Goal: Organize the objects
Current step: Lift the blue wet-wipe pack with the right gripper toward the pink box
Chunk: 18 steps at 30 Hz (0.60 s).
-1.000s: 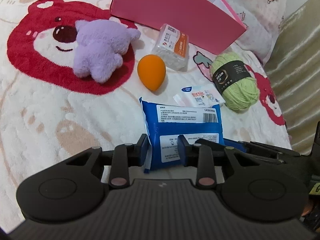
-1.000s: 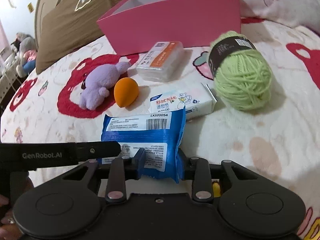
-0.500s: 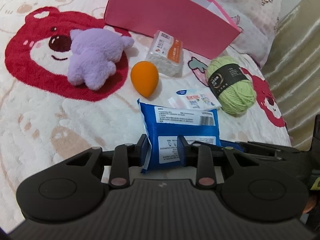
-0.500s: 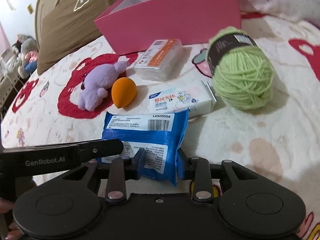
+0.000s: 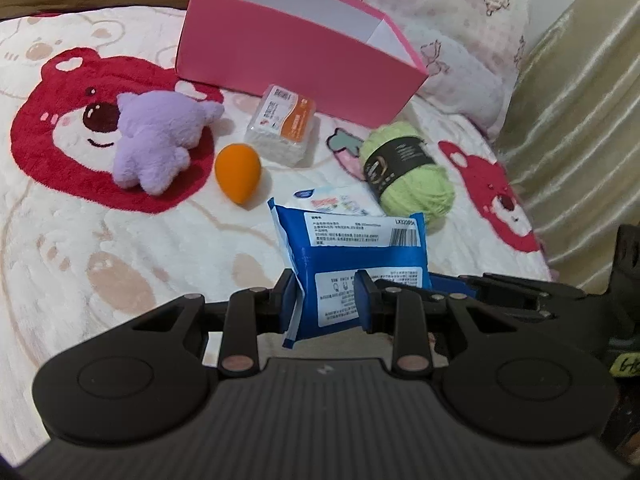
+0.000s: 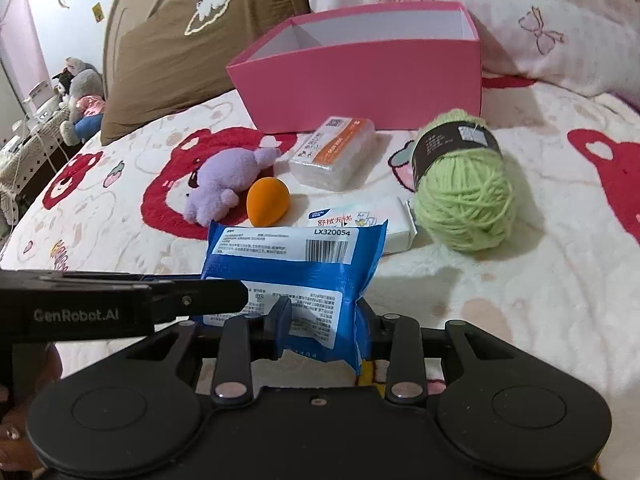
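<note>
Clear blanket [image 5: 80, 240] left of purple plush [image 5: 156, 146]; clutter before open pink box [image 5: 296, 46].

Box [image 5: 296, 60] behind yarn [image 5: 412, 176], left of pillow [image 5: 460, 80].

A blue wipes packet [image 5: 360, 256] with white printed labels stands tilted, lifted off the bed [image 5: 100, 240]. Beyond it lie a tissue pack [image 6: 372, 220], an orange sponge egg [image 5: 238, 172], a purple plush toy [image 5: 156, 140], green yarn [image 5: 408, 172], a clear-wrapped pack [image 5: 284, 124] and an open pink box [image 5: 288, 60].
</note>
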Tool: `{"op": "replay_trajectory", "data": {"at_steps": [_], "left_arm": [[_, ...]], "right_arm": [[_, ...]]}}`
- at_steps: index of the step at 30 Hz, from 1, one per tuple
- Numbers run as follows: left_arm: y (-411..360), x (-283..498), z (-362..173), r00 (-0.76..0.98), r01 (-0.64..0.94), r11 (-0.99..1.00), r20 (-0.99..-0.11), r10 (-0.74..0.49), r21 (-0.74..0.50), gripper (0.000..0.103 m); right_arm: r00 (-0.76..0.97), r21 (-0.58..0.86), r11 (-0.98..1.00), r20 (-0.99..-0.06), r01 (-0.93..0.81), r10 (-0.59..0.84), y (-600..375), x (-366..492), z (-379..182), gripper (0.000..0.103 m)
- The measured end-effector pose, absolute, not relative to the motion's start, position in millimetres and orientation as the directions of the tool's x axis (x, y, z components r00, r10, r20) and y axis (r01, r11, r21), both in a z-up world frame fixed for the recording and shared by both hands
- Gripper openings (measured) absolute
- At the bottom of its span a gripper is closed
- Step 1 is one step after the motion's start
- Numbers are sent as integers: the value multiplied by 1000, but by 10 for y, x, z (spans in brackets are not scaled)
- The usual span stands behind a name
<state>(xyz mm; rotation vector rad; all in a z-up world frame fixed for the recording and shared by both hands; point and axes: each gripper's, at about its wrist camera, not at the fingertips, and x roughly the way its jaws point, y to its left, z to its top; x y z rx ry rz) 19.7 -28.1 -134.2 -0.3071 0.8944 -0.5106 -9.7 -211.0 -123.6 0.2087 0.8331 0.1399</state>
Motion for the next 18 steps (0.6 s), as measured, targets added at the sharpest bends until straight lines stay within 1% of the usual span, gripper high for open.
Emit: {"op": "replay_trajectory", "data": {"at_steps": [5, 7, 9, 11, 13, 18], "left_arm": [[-262, 164, -1219, 522, 275, 836, -656, -545, -476, 29], [-279, 185, -1146, 513, 256, 851, -682, -521, -458, 29], [-297, 225, -1070, 490, 214, 858, -709, -507, -466, 29], [-308, 251, -977, 490, 187, 854, -707, -509, -485, 29], [-326, 269, -901, 489, 188, 851, -704, -514, -490, 29], [-346, 334, -652, 481, 171, 838, -698, -530, -519, 29]], "right_arm": [[676, 277, 957, -691, -79, 256, -2202, -136, -1128, 46], [680, 273, 957, -683, -98, 265, -2191, -129, -1086, 46], [677, 285, 951, -678, -116, 286, -2190, -114, -1039, 46], [666, 283, 950, -685, -129, 295, -2183, -87, -986, 50], [680, 280, 950, -671, -135, 295, -2213, -96, -911, 51], [673, 280, 945, -669, -166, 317, -2306, -57, -648, 54]]}}
